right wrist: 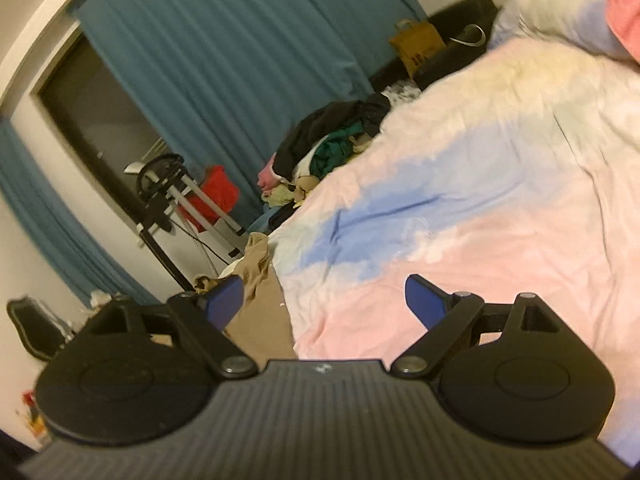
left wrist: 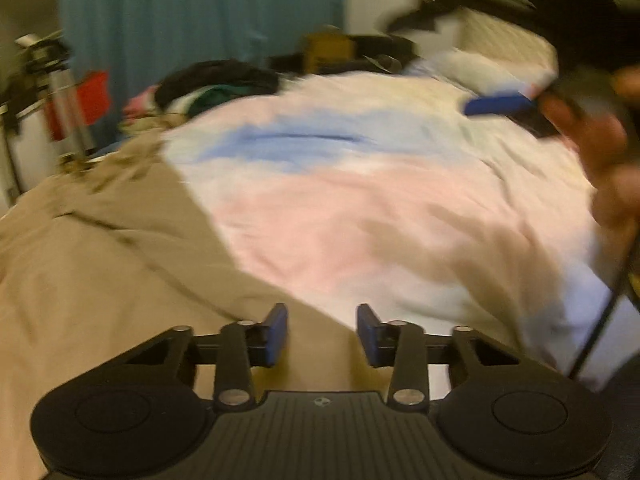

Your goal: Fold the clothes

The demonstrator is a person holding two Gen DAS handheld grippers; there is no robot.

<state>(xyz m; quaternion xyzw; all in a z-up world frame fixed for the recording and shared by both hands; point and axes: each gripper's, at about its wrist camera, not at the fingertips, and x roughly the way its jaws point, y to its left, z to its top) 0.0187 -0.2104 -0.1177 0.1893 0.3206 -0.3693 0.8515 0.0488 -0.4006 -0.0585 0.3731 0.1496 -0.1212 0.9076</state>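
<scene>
Both grippers hang over the bed with their blue pads parted and nothing between them: the left gripper [left wrist: 322, 334] shows a moderate gap above the line where tan cloth meets pastel cover, and the right gripper [right wrist: 324, 306] is spread wider, its left pad over the tan fabric and its right pad over pink. In the left wrist view, which is blurred, the right gripper appears again at about two o'clock as a blue pad [left wrist: 498, 105] with a hand [left wrist: 600, 148] wrapped round the body behind it, raised above the cover. A tan garment [left wrist: 100, 248] lies flat and creased on the bed, filling the nine o'clock side of that view; in the right wrist view only a rumpled strip of it [right wrist: 260, 300] shows, just at the cover's edge. The tie-dyed cover [right wrist: 480, 208], pink, blue and pale yellow, spreads from the centre out to three o'clock. Beyond it, toward twelve o'clock, sits a heap of unfolded clothes [right wrist: 332, 140], black, green and pink among them. Further back stand a brown paper bag [right wrist: 418, 46] and a teal curtain [right wrist: 240, 60]; at nine o'clock I see a metal stand [right wrist: 180, 200] with a red thing [right wrist: 218, 192] behind it.
</scene>
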